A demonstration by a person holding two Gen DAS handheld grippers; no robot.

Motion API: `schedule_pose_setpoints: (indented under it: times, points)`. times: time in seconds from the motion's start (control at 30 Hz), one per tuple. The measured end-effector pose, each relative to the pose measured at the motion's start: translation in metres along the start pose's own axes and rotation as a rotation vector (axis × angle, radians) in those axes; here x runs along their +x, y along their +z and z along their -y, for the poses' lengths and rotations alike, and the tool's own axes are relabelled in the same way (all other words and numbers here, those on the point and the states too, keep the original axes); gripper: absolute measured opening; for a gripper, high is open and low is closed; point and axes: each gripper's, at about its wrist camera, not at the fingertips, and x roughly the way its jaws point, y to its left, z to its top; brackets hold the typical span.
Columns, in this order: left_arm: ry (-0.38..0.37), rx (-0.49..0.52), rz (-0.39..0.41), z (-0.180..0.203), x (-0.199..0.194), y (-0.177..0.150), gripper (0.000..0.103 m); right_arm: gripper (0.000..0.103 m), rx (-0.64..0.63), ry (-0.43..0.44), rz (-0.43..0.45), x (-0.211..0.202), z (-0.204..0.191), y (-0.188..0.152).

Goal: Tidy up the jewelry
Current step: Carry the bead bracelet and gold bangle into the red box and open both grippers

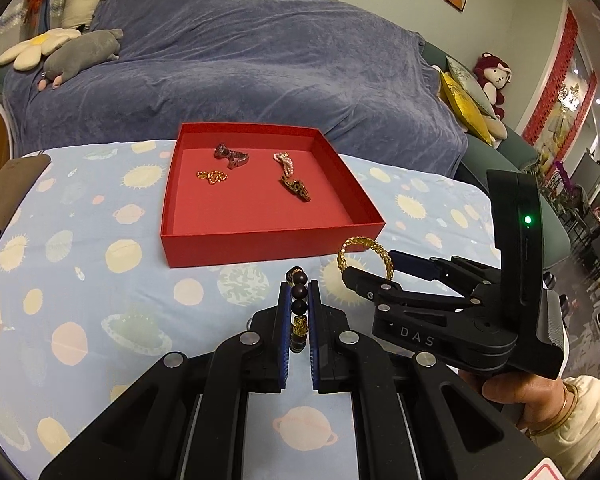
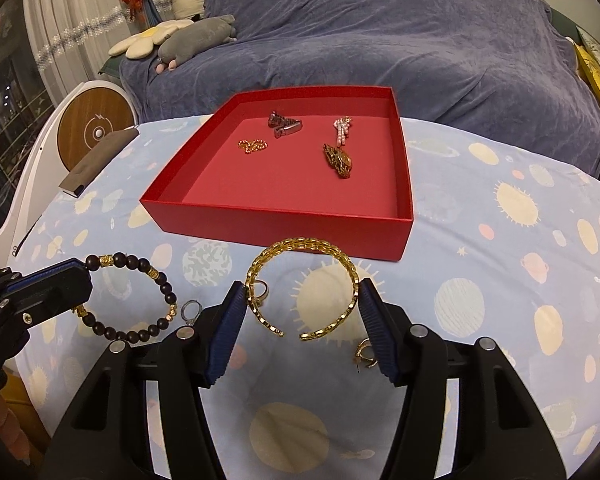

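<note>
Clamped on the dark beaded bracelet (image 1: 299,304), the left gripper (image 1: 299,320) hangs above the planet-print cloth (image 1: 80,280), near the red box's (image 1: 268,246) front edge. Beside it the right gripper (image 1: 374,270) carries the gold cuff bracelet (image 1: 364,258).

From the right wrist, the right gripper (image 2: 304,312) pinches the gold cuff bracelet (image 2: 304,276) by its sides. Loose rings (image 2: 191,311) lie on the cloth below.

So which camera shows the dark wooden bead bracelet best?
The right wrist view: the dark wooden bead bracelet shows nearly its whole loop. The left wrist view sees it edge-on, just a few beads.
</note>
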Motion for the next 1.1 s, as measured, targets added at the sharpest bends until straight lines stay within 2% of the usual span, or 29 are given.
schedule_pose_setpoints:
  times: [0.27,0.47,0.7,0.83,0.93,1.0,1.1]
  points:
    - [0.063,-0.006,0.113,-0.013,-0.002,0.07,0.005,0.056,-0.007,0.001,0.077,-0.014,0.004,0.053]
    - [0.104,-0.023,0.085,-0.04,0.047,0.104,0.005,0.056,0.015,0.032,0.052,0.03,0.006,0.086]
    - [0.129,-0.029,0.004,-0.059,0.109,0.108,0.006,0.056,0.038,0.058,-0.052,0.092,0.007,0.082]
    - [0.134,-0.038,-0.04,-0.071,0.13,0.105,0.006,0.056,0.021,0.046,-0.087,0.11,0.007,0.078]
    - [0.143,-0.067,-0.045,-0.077,0.131,0.103,0.013,0.056,0.015,0.04,-0.086,0.109,0.009,0.076]
    - [0.153,-0.071,-0.033,-0.078,0.126,0.105,0.031,0.057,0.016,0.035,-0.07,0.102,0.01,0.076]
    - [0.167,-0.07,-0.001,-0.074,0.113,0.108,0.044,0.061,0.014,0.019,-0.031,0.081,0.012,0.077]
